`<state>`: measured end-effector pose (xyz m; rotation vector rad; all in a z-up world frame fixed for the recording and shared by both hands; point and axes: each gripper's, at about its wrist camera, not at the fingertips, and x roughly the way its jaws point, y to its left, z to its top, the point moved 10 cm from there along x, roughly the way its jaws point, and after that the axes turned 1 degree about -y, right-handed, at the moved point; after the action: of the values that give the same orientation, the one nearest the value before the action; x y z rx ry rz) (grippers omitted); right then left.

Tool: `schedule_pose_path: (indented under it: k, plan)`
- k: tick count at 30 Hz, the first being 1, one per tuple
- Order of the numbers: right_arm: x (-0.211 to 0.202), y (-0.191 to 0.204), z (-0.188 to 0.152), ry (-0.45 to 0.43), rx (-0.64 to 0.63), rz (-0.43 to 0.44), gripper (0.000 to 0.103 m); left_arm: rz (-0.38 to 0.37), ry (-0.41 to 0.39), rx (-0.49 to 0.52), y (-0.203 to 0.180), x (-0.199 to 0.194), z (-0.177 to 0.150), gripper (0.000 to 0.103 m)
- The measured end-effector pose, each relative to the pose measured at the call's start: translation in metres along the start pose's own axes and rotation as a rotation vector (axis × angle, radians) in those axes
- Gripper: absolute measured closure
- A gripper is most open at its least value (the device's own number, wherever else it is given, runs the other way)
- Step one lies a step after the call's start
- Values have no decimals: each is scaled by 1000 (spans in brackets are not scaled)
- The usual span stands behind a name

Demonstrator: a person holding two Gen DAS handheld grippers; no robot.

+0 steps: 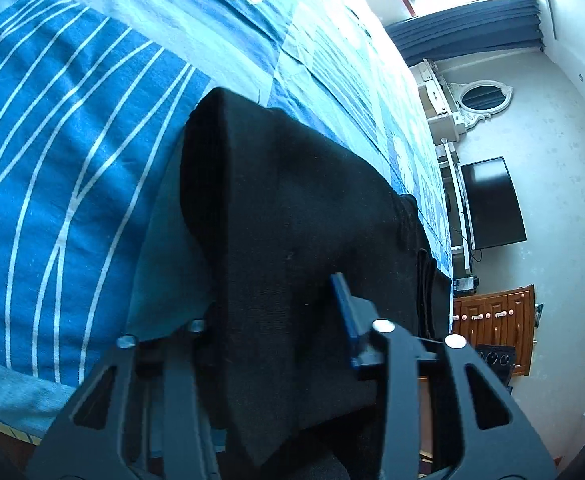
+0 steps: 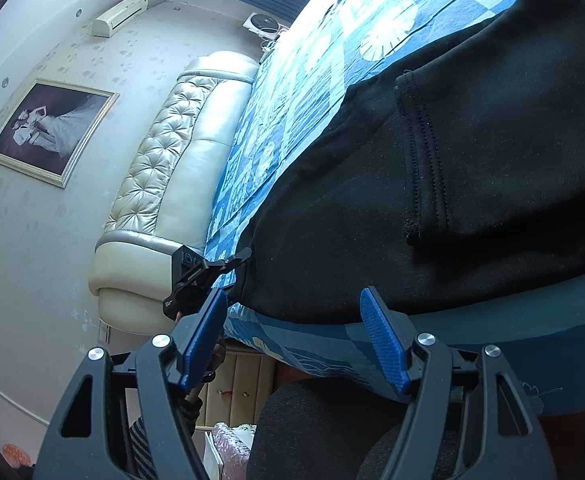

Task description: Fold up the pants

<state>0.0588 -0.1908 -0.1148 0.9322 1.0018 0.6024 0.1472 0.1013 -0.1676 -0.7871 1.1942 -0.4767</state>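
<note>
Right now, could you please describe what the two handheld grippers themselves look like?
Both share one build. The right gripper has flat blue pads with a ribbed texture, mounted on matte black linkage arms with triangular cut-outs, joined by round silver pivot bolts. The left gripper shows the same black arms and silver bolts; only one blue pad is visible. No cables or markings show.

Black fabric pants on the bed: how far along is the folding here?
Done: little; the black fabric pants lie spread on the blue patterned bedsheet. In hand: the left claw is shut on a lifted part. Left: the right claw is open, holding nothing; no finished fold shows.
</note>
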Motion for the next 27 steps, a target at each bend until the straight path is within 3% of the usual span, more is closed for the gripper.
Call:
schedule_pose_path:
  k: [11,20,27]
  plan:
    - [-13,-5,2,-30,-15,-39,34,0,-44,18,-32,-20,8,90]
    - [-28,-7,5,-61,-5,-29,34,38,-81,207,-132,-34,11,90]
    - [-45,-6,6,-95,-20,-18,34,146,-87,379,-212,-18,3,90]
